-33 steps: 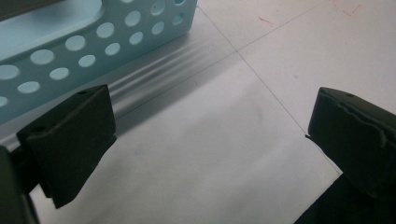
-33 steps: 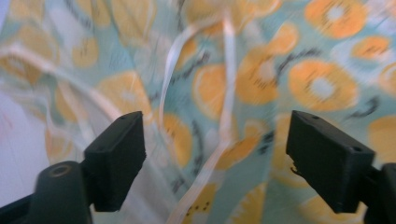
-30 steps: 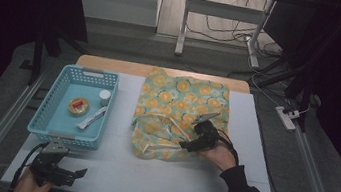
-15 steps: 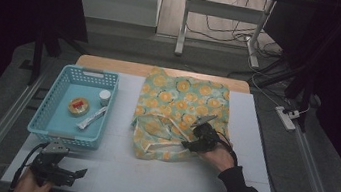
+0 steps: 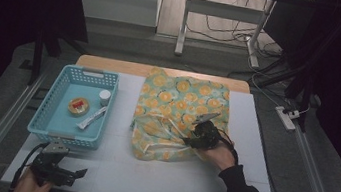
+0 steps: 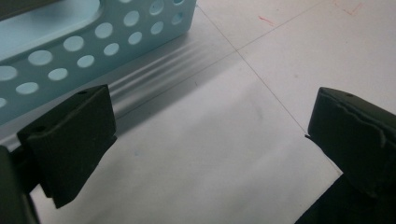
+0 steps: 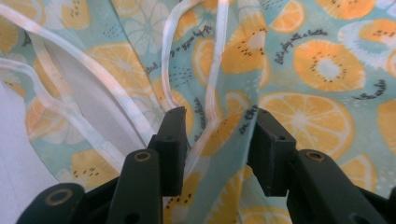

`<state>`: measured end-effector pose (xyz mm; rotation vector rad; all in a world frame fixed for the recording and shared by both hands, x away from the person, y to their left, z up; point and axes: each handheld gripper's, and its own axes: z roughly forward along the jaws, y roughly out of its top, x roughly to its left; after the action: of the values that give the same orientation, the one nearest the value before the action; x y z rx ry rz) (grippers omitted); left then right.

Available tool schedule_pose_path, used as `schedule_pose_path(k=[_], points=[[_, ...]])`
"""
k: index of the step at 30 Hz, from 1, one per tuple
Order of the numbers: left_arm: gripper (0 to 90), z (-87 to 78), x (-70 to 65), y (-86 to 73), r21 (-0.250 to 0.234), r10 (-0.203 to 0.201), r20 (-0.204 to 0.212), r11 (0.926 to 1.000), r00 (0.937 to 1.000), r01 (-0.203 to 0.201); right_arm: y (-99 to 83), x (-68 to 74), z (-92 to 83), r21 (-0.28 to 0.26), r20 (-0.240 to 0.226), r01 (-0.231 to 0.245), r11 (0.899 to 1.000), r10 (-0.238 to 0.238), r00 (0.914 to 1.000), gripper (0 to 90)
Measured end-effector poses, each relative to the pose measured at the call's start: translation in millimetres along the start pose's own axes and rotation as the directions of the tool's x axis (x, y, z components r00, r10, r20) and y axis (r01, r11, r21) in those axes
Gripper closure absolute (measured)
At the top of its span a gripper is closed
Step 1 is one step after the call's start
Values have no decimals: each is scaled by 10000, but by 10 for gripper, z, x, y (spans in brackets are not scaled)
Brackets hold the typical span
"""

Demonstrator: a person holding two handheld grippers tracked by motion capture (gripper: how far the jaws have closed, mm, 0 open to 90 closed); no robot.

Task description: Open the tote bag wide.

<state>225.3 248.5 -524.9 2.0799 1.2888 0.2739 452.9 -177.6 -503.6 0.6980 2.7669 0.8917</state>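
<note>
A teal cloth (image 5: pixel 182 105) printed with orange slices lies rumpled on the white table top (image 5: pixel 253 138), white straps (image 7: pixel 219 56) trailing over it. My right gripper (image 5: pixel 189 139) rests on the cloth's near part. In the right gripper view its jaws (image 7: pixel 217 126) have just been closing and stand apart, with a raised fold of the cloth (image 7: pixel 317 70) and one strap between them; the pads are not clamped on it. My left gripper (image 5: pixel 77 174) lies at the table's front left, open, nothing between its pads (image 6: pixel 210 135).
A light blue perforated basket (image 5: pixel 45 113) stands at the left, its wall (image 6: pixel 70 56) just beyond my left gripper. Inside lie a small round orange container (image 5: pixel 78 105), a white cap (image 5: pixel 104 97) and a white stick-shaped item (image 5: pixel 90 117). The table's front edge is close.
The right gripper's jaws have drawn closer together over the cloth, gathering a fold. Both hands have stayed in place.
</note>
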Motion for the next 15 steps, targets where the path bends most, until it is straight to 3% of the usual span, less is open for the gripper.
schedule_pose_path(k=[4, 7, 8, 9, 12, 14, 15], points=[[15, -1, 1, 0, 0, 5, 5, 10000, 10000, -5, -13, 39, 59, 318, 138, 289, 9991, -294, 9995, 580], [15, -1, 0, -1, -3, 5, 4, 10000, 10000, -5, -23, 72, 69, 494, 16, 573, 9971, -575, 9983, 708], [15, -1, 0, -1, -1, 6, 5, 10000, 10000, -6, -23, 72, 69, 494, 16, 573, 9971, -575, 9983, 708], [15, 0, 0, 0, -2, 4, 6, 10000, 10000, -4, -26, 113, 64, 540, -176, 898, 9945, -890, 9959, 842], [15, 1, -1, 0, 9, 6, -2, 10000, 10000, -6, -9, 143, 62, 734, -284, 1119, 9910, -1101, 9935, 893], [15, 0, -4, -1, 1, 1, -18, 10000, 10000, -1, 14, 140, 50, 837, -253, 1060, 9908, -1042, 9942, 895], [15, 1, -4, 0, -1, -5, -16, 10000, 10000, 5, 31, 109, 1, 480, -389, 741, 9961, -722, 9966, 896]])
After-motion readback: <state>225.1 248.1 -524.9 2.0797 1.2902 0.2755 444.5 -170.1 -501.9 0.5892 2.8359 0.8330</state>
